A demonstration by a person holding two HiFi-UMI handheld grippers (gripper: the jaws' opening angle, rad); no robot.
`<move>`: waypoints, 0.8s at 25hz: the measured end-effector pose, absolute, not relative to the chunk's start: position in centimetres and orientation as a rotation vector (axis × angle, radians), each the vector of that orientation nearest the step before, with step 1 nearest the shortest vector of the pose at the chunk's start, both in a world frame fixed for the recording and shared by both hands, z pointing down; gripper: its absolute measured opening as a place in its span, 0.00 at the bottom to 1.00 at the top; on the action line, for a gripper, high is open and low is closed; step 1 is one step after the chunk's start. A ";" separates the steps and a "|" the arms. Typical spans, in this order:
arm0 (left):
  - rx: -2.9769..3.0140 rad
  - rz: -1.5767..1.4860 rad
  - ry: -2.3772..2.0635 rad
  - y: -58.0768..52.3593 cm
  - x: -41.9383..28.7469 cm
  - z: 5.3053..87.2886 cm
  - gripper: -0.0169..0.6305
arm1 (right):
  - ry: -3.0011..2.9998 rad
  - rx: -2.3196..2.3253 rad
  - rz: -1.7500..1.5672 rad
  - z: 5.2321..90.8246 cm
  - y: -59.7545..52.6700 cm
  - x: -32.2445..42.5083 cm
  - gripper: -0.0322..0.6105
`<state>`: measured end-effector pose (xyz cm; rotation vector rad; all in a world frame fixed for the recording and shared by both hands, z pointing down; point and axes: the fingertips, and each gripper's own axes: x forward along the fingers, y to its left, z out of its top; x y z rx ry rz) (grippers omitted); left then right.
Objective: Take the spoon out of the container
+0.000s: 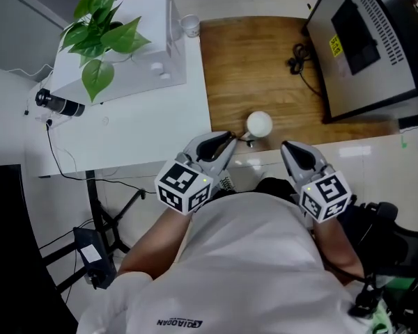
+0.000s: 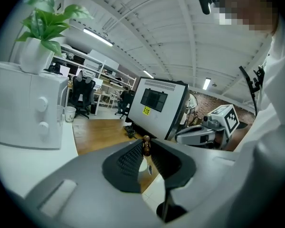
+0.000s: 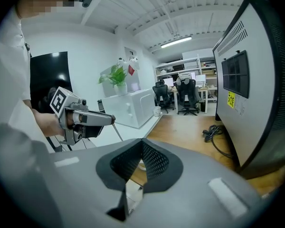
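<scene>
My left gripper (image 1: 228, 142) is shut on the spoon's handle. The handle's brown wooden knob (image 2: 146, 145) sticks up between the jaw tips. In the right gripper view, the spoon's thin shaft (image 3: 117, 130) slants down from the left gripper (image 3: 80, 118), and its lower end is hidden behind my right gripper's body. A white round container (image 1: 259, 124) sits at the near edge of the wooden top, just right of the left jaw tips. Whether the spoon's end is still in it I cannot tell. My right gripper (image 1: 288, 149) hovers beside it, jaw tips together, holding nothing.
A white table (image 1: 125, 131) at the left carries a white appliance (image 1: 136, 54) with a potted plant (image 1: 97, 30) on top, and a paper cup (image 1: 189, 25) stands nearby. On the wooden top (image 1: 251, 68) stand a large grey cabinet (image 1: 366, 44) and a black cable (image 1: 299, 60).
</scene>
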<state>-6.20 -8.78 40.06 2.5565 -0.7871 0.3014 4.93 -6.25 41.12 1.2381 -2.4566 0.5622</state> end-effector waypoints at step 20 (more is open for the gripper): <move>2.454 0.215 -1.165 5.2 0.3 38.9 0.11 | -2.564 0.981 0.505 41.2 6.9 14.4 0.06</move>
